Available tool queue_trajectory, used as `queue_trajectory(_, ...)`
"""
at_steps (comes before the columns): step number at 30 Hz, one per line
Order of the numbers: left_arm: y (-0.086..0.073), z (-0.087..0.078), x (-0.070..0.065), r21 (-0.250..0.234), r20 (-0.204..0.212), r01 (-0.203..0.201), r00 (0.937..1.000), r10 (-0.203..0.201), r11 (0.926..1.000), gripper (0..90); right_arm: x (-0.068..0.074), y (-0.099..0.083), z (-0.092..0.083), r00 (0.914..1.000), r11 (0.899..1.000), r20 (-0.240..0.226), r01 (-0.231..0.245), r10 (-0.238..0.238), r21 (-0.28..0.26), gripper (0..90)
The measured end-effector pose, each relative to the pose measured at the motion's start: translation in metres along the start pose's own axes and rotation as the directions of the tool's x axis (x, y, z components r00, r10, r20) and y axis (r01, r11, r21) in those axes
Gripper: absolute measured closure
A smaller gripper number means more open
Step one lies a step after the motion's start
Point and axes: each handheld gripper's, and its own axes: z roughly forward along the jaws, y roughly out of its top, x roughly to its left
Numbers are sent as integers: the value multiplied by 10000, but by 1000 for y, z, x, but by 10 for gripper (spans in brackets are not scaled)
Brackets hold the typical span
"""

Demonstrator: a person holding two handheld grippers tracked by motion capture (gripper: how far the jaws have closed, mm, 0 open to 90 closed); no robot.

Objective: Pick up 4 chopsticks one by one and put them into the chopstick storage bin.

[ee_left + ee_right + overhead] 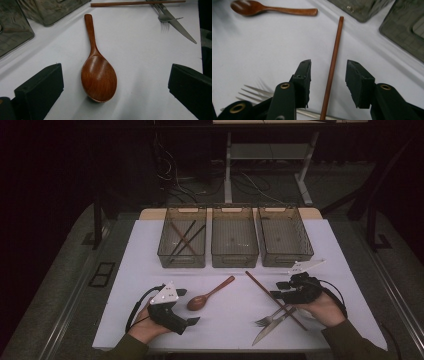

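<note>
Straddling a slim round wooden chopstick (332, 72) on the white table (230, 315), right gripper (328, 71) jaws apart, untouching (serrated knife (183, 30) seen from left gripper view); left gripper (116, 82) wide around glossy wooden spoon (98, 75).

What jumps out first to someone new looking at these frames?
The right gripper sits low over a lone brown chopstick, jaws open on either side of it, not pressing. Left of it, a wooden spoon lies between the left gripper's wide-open jaws. Three clear bins line the table's far side; the left bin holds chopsticks.
</note>
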Motion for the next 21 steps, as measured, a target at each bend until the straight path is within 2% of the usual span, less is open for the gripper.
queue_trajectory(6,0,1,0,25,44,-37,10000,37,10000,0,0,-12,8,9998,9991,182,54,-62,428,593)
queue_trajectory(9,0,1,-1,60,66,-37,10000,37,10000,0,0,-13,14,9997,9974,246,31,-48,717,609)
queue_trajectory(21,0,1,-1,85,84,-62,9999,62,9999,0,0,-16,24,9995,9927,256,158,-190,1196,669)
